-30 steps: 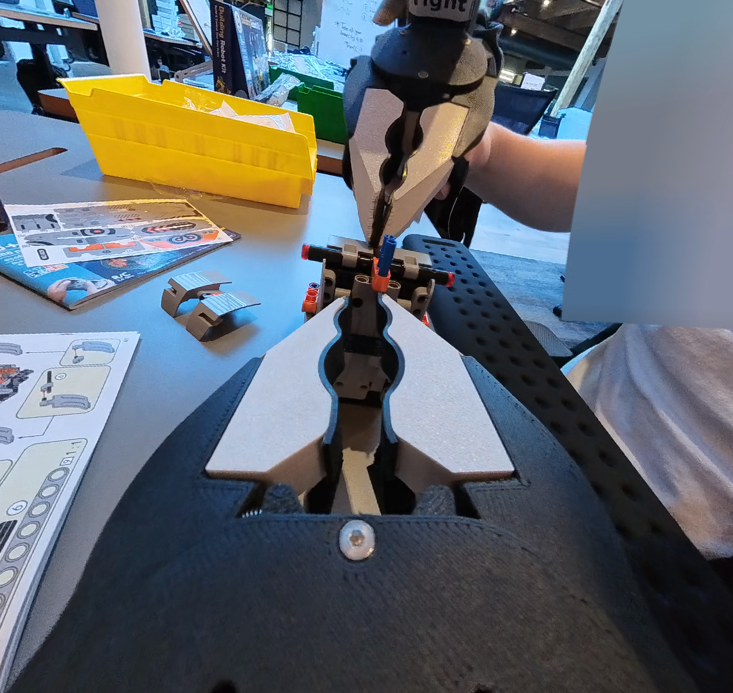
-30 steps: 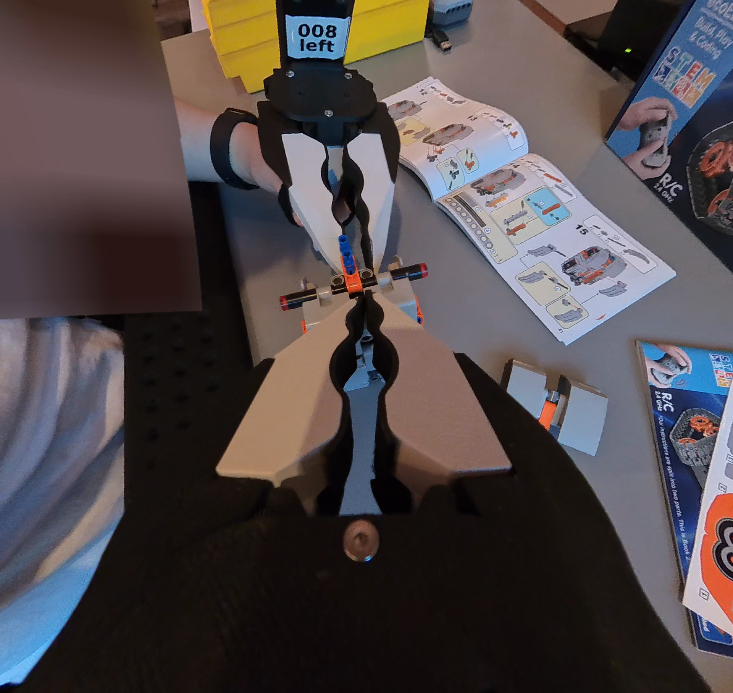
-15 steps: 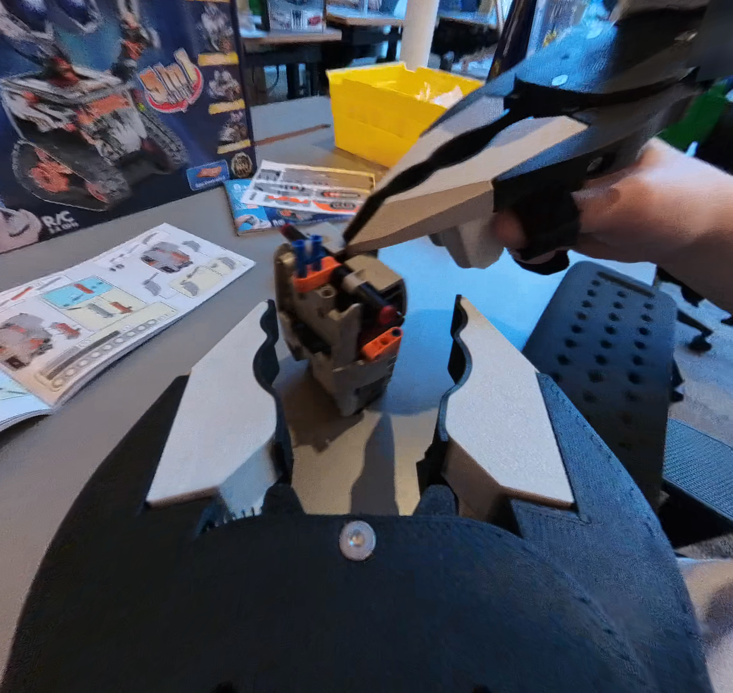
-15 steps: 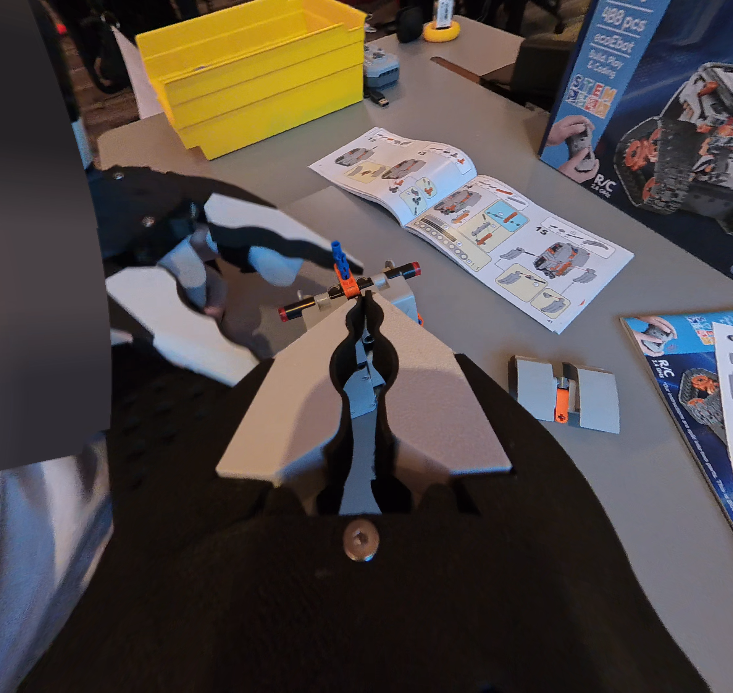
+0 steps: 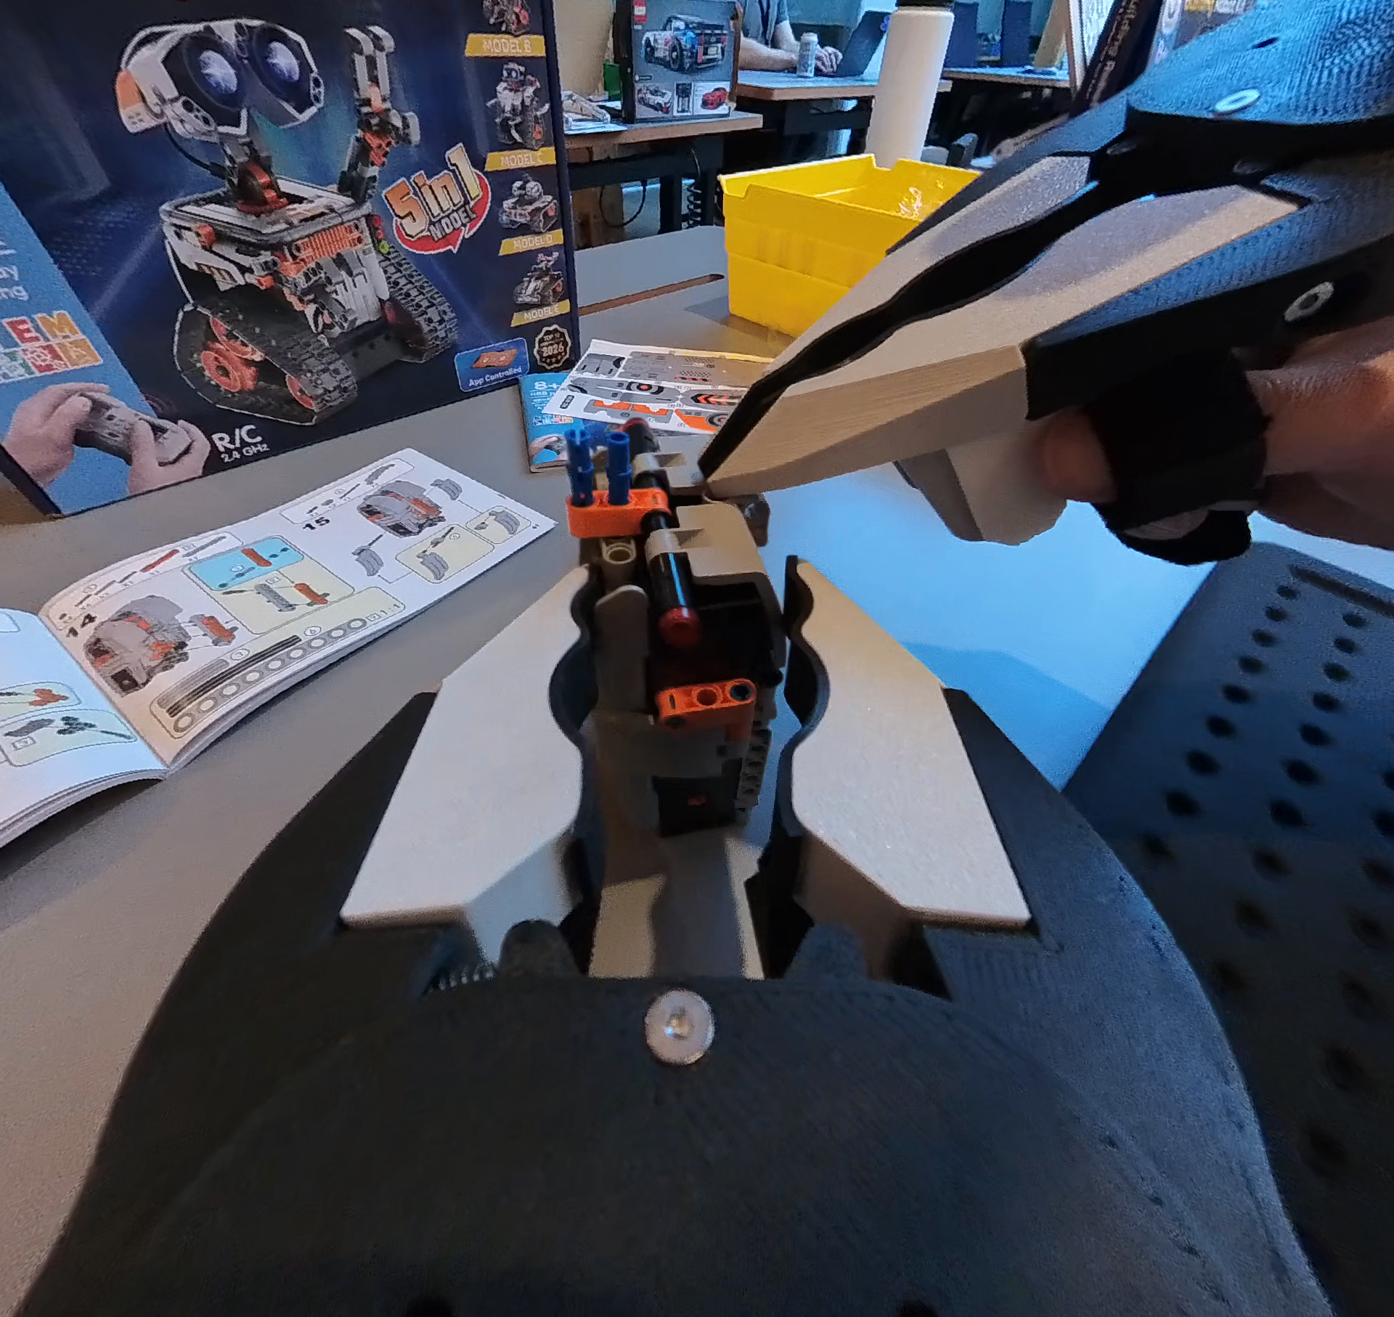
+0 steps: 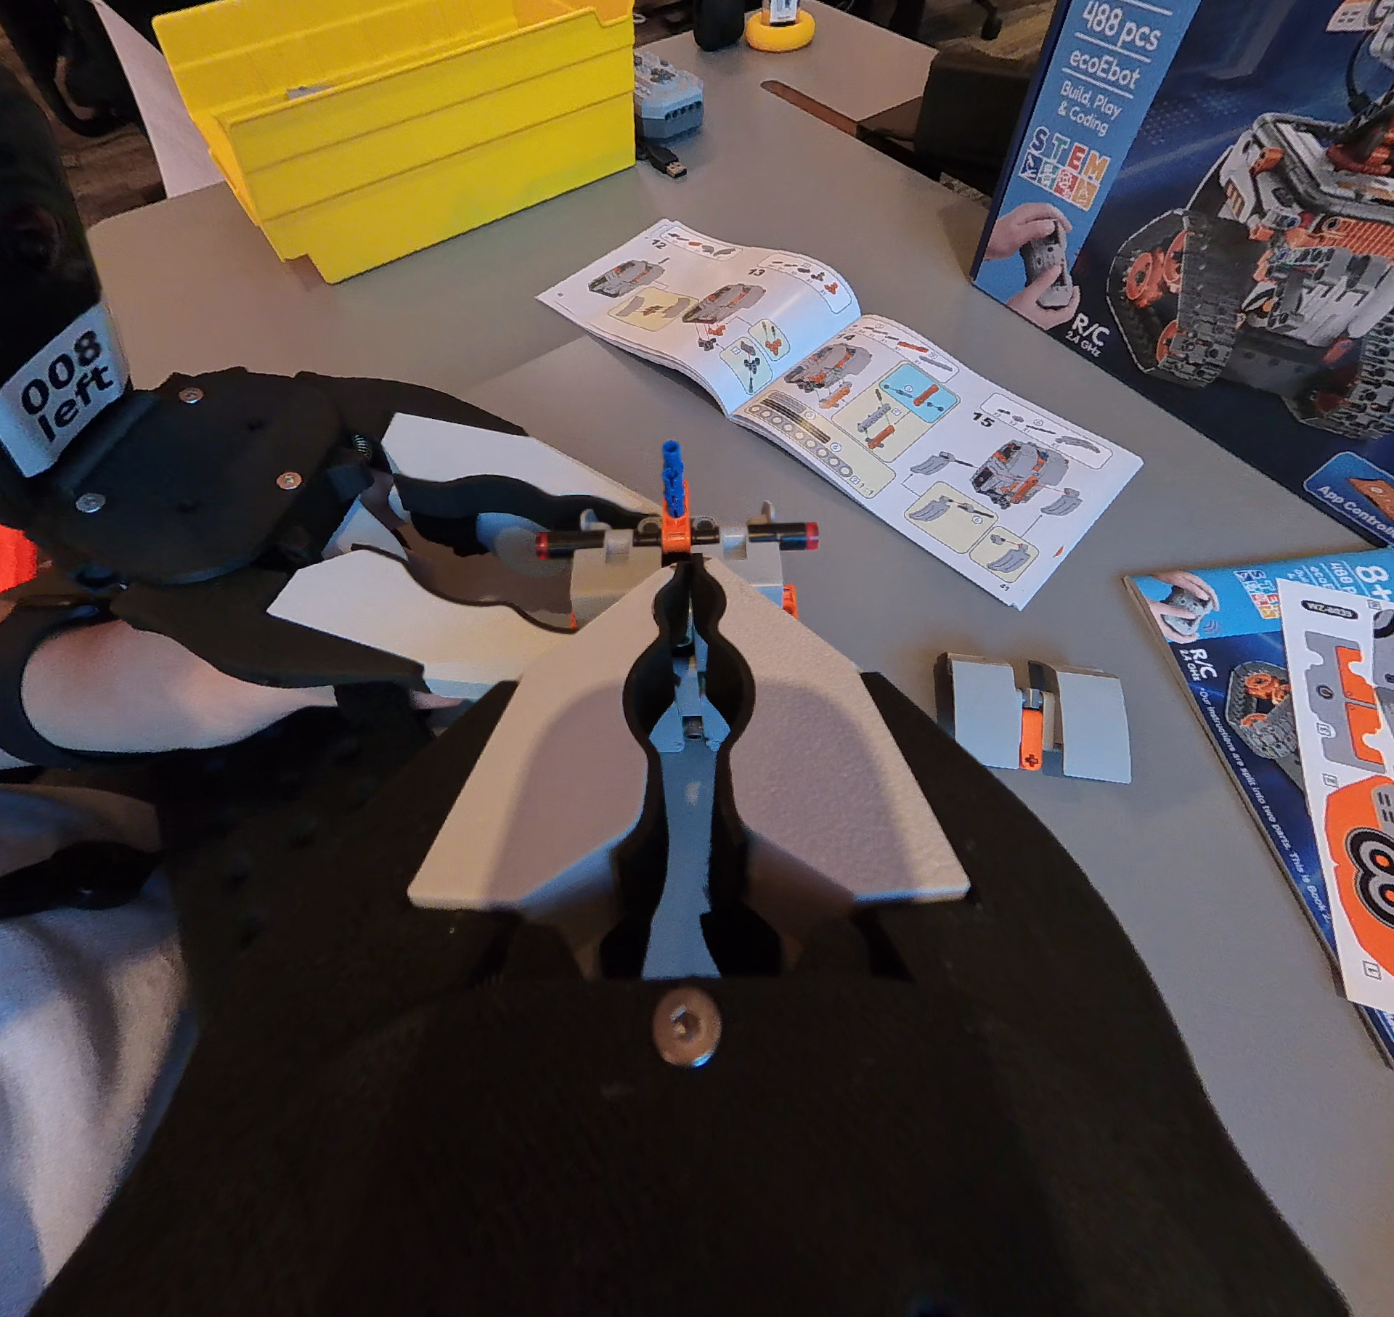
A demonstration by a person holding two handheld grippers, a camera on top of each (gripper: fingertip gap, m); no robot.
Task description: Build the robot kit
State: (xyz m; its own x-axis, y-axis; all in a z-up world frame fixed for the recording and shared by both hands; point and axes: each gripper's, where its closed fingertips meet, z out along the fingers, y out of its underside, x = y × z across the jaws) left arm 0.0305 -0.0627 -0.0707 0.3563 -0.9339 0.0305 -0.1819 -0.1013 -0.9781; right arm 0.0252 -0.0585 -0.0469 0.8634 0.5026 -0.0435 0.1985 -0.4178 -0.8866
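The brick assembly, a grey and black block build with orange connectors, stood on the grey desk near its front edge, between the two grippers. The left gripper had its fingers spread to the width of the assembly, one on each flank; contact with the sides appeared likely but could not be confirmed (the inner edges were slightly blurred). The right gripper had its fingers nearly closed, with only a narrow slit between the tips, and the tips pressed at the top of the assembly just below the black axle, which lay crosswise with red end caps. An orange connector sat on that axle and carried two blue pins standing upright. In the left wrist view the right gripper entered from the right side, its tips touching the grey top part of the assembly. An open instruction booklet lay flat on the desk beyond the assembly. A small grey sub-assembly with an orange centre piece lay apart, beside a blue booklet and a sticker sheet. A yellow bin stood at the far side of the desk, and the large blue kit box stood upright behind the open booklet.
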